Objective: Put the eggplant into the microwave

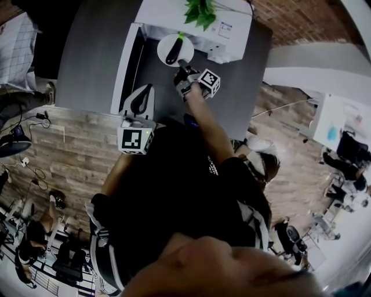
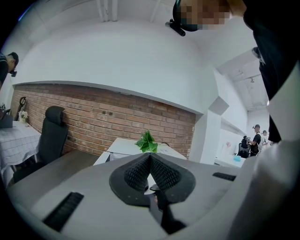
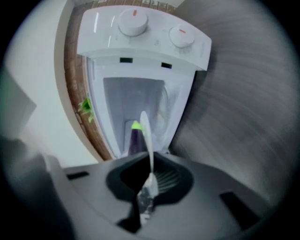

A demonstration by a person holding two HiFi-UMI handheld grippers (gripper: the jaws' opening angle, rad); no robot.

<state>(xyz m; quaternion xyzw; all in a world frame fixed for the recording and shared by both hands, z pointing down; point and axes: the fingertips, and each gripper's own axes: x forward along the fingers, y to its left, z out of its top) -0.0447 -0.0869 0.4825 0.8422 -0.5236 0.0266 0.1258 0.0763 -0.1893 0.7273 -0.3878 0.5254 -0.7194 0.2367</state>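
The white microwave (image 1: 229, 26) stands on a grey table (image 1: 93, 52) with its door (image 1: 123, 69) swung open to the left. A dark purple eggplant (image 1: 174, 51) with a green tip lies on a white plate (image 1: 189, 49) at the mouth of the cavity. My right gripper (image 1: 184, 71) is shut on the plate's near rim. In the right gripper view the plate (image 3: 146, 133) shows edge-on between the jaws of the right gripper (image 3: 150, 157), with the eggplant (image 3: 135, 139) to its left and the microwave (image 3: 140, 40) beyond. My left gripper (image 1: 142, 97) hangs by the door, shut and holding nothing.
A green plant (image 1: 200, 11) stands on top of the microwave and also shows in the left gripper view as the plant (image 2: 148, 141). A brick wall (image 2: 103, 119) runs behind the table. An office chair (image 2: 51, 136) stands at the left. People sit at desks far right.
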